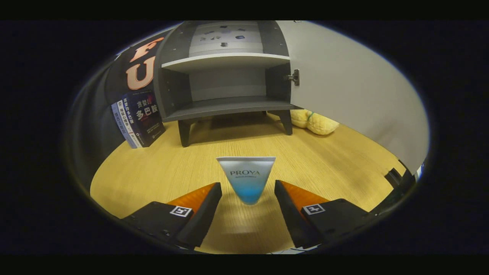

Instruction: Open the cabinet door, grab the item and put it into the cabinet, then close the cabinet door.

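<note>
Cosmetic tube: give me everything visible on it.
The cosmetic tube stands on the wooden table, wide flat crimped end up, tapering down to its base. It looks like soft plastic, silvery white on top fading to blue below, with dark lettering on the front. It sits in the gap between the fingers of the open gripper, touching neither. Beyond it is the cabinet, with its door swung open.
</note>
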{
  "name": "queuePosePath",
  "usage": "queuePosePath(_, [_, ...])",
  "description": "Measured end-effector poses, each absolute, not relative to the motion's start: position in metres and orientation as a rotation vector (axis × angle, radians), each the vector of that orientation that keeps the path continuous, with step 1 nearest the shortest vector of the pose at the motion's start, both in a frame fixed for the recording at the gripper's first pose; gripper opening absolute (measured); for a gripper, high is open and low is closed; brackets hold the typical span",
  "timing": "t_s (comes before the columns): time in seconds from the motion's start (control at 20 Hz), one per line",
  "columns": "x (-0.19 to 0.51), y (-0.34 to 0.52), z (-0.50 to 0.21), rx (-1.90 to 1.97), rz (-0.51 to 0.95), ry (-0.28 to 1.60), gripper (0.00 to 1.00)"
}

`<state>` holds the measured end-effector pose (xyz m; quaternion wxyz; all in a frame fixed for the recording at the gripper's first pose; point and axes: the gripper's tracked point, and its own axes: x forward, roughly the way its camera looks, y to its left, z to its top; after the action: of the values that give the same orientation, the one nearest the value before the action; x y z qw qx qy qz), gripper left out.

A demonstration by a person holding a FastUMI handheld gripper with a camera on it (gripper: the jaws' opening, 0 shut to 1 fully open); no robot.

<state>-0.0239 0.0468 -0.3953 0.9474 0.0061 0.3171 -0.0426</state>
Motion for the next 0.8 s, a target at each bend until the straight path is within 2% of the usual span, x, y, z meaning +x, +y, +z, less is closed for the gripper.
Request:
queuePosePath(0.1, [-0.02, 0.047, -0.398, 0.03, -0.075, 0.663, 0.79])
queuePosePath(0.15, [-0.022, 0.047, -0.4, 0.04, -0.068, 0.676, 0.62])
queuePosePath(0.25, [-0.021, 0.047, -0.4, 0.049, -0.056, 0.685, 0.56])
queuePosePath(0.5, [-0.024, 0.042, -0.382, 0.075, -0.042, 0.672, 0.53])
queuePosePath(0.8, [-0.013, 0.044, -0.297, 0.065, 0.005, 0.534, 0.52])
